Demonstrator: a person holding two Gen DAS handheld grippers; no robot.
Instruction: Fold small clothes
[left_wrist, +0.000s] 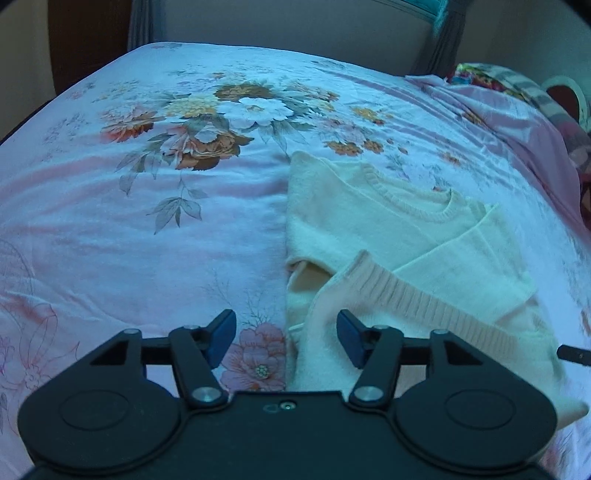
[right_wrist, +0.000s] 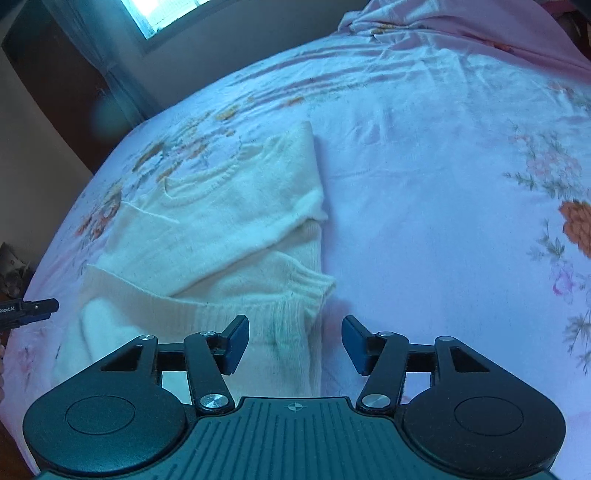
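The small cream knitted sweater (left_wrist: 388, 236), partly folded, lies mid-bed on the pink floral bedsheet (left_wrist: 147, 229). The left tongs (left_wrist: 287, 338) and right tongs (right_wrist: 294, 343) are both spread and empty, hovering over its ribbed hem (right_wrist: 236, 314). Pinching one layer only, or snagging sheet, would undo the fold.

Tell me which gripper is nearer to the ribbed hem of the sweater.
About equal, right perhaps nearer: the right gripper hangs open over the ribbed hem's corner, the left gripper open at the sweater's opposite edge, beside the hem's other end.
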